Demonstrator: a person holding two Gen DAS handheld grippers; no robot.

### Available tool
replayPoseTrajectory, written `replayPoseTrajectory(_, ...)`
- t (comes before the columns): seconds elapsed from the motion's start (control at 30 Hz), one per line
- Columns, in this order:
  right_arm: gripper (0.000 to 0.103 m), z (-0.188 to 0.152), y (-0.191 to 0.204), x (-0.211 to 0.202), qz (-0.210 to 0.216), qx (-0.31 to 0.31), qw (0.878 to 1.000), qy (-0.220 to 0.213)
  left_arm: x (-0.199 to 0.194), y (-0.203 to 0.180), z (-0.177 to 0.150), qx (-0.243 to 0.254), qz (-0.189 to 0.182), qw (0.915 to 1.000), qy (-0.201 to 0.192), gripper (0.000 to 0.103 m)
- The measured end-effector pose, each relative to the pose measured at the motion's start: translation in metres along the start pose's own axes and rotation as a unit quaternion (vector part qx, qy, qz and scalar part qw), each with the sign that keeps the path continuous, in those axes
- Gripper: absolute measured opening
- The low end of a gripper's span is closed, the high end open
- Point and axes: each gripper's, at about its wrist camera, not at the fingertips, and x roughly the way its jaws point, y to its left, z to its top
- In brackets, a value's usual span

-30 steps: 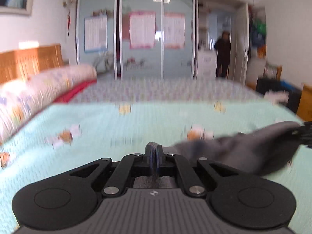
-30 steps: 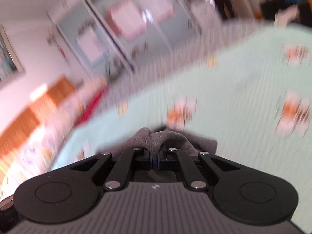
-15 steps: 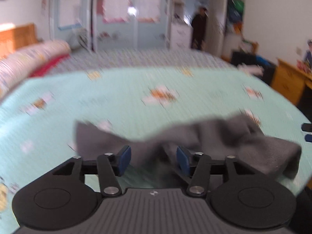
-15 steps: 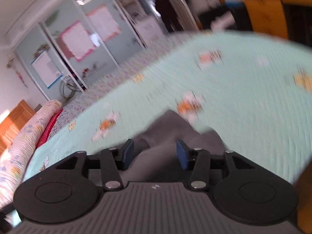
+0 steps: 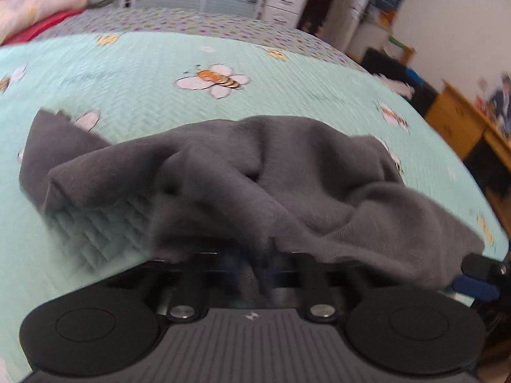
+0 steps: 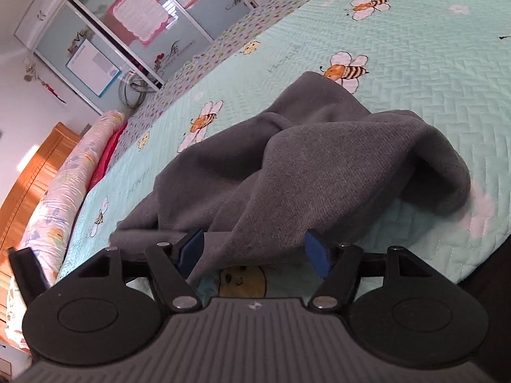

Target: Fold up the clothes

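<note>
Since a second ago, both grippers have been brought down toward the bed, and the dark grey garment (image 6: 319, 159), then lifted and stretched between them, is now seen dropped in a rumpled heap on the mint quilt (image 6: 415, 48).

Nearest the lens in the right wrist view, the right gripper (image 6: 255, 250) is seen with its jaws spread wide, having just been opening; the near edge of the cloth is draped between the blue pads (image 6: 316, 252) but is not pressed by them. In the left wrist view, the left gripper (image 5: 255, 265) is blurred and partly covered by the garment's near hem; its jaws have just been closing and are drawn nearly together, though whether cloth is pinched cannot be told.

Beyond the garment, bee prints (image 5: 214, 79) are shown scattered over the quilt. At the left a floral pillow (image 6: 64, 185) is laid against a wooden headboard (image 6: 32, 172). Farthest off, wardrobe doors (image 6: 127, 32) hung with posters are seen, and a person (image 5: 319, 3) is stood in the doorway.
</note>
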Motion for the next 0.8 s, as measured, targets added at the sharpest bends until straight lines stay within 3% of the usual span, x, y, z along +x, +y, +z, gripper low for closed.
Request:
replayPoseTrajectory(0.13, 0.07, 0.009, -0.006, -0.014, -0.007, 0.008, 1.0, -0.022, -0.074, 0.009, 0.003, 0.004, -0.012, 0.9966, -0.082, 0.012)
replayPoseTrajectory(0.23, 0.07, 0.016, -0.016, -0.018, -0.002, 0.023, 0.999, -0.034, -0.148, 0.021, 0.013, -0.005, -0.03, 0.9883, -0.15, 0.012)
replayPoseTrajectory(0.33, 0.07, 0.022, -0.018, -0.019, 0.005, 0.031, 0.999, -0.044, -0.201, 0.022, 0.014, 0.037, -0.008, 0.9812, -0.189, 0.013)
replayPoseTrajectory(0.43, 0.07, 0.024, 0.0, -0.017, 0.022, 0.012, 0.999, -0.044, -0.201, 0.035, -0.002, 0.04, 0.024, 0.9869, -0.155, 0.016)
replayPoseTrajectory(0.57, 0.071, 0.018, 0.027, -0.01, 0.033, -0.025, 0.999, -0.029, -0.145, 0.065, -0.043, -0.011, 0.069, 0.9964, -0.049, 0.039)
replayPoseTrajectory(0.6, 0.071, 0.015, 0.033, -0.007, 0.032, -0.031, 0.999, -0.024, -0.129, 0.073, -0.056, -0.026, 0.077, 0.9964, -0.025, 0.045)
replayPoseTrajectory(0.7, 0.071, 0.01, 0.043, -0.001, 0.028, -0.046, 0.999, -0.007, -0.088, 0.099, -0.077, -0.108, 0.084, 0.9899, 0.037, 0.049)
replayPoseTrajectory(0.8, 0.071, 0.007, 0.058, 0.003, 0.027, -0.07, 0.997, 0.0, -0.079, 0.109, -0.08, -0.145, 0.061, 0.9867, 0.043, 0.052)
